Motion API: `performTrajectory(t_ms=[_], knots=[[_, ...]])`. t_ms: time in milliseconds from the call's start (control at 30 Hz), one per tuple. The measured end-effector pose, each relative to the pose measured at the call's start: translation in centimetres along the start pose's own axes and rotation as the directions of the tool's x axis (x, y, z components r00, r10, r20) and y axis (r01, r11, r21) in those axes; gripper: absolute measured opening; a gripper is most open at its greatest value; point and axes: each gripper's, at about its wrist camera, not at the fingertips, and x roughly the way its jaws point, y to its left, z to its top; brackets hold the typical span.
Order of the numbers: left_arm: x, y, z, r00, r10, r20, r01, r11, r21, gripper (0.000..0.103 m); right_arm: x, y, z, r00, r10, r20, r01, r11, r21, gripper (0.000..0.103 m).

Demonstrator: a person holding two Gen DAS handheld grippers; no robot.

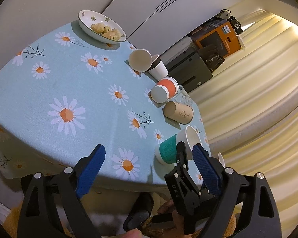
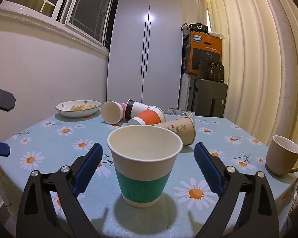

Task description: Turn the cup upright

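On the daisy-print tablecloth (image 2: 218, 138), the white paper cup with a teal ribbed sleeve (image 2: 144, 164) stands upright between the spread fingers of the right gripper (image 2: 148, 165), neither pad touching it. The left gripper (image 1: 150, 159) also hangs open, empty. To finish well, draw the right gripper straight back, so neither pad clips the light cup and tips it.
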Motion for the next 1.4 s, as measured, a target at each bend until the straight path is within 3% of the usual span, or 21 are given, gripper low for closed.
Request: performTrajectory(t_ms=[733,967,1067,1133,1267,1400], knots=[[-0.4,-1.0,-0.5,0.999,0.045,0.025,-0.046,0.997,0.06,0.087,-4.5,-2.2,2.6,0.998,0.021,0.055,-0.023,0.999,0.037,0.097],[-0.2,-2.2,-1.2,0.997,0.073,0.035,-0.077,0.988,0.135,0.088,-7.3,-5.1,4.8,0.997,0.065,0.04,-0.07,0.987,0.146,0.097],[-0.4,-2.7,-1.5,0.997,0.062,0.046,-0.068,0.985,0.16,0.097,-8.3,-6.5,5.7,0.995,0.098,0.023,-0.1,0.979,0.177,0.098],[-0.8,-3.1,-1.8,0.997,0.052,0.063,-0.063,0.981,0.182,0.096,-9.2,-7.4,6.3,0.993,0.117,0.024,-0.119,0.975,0.187,0.098],[-1.6,-4.1,-2.4,0.994,0.05,0.098,-0.071,0.97,0.234,0.096,-11.1,-9.4,7.8,0.986,0.164,0.035,-0.168,0.969,0.182,0.098],[-2.6,-5.7,-3.4,0.987,0.048,0.151,-0.096,0.939,0.33,0.096,-12.4,-10.8,8.8,0.981,0.189,0.035,-0.192,0.974,0.122,0.098]])
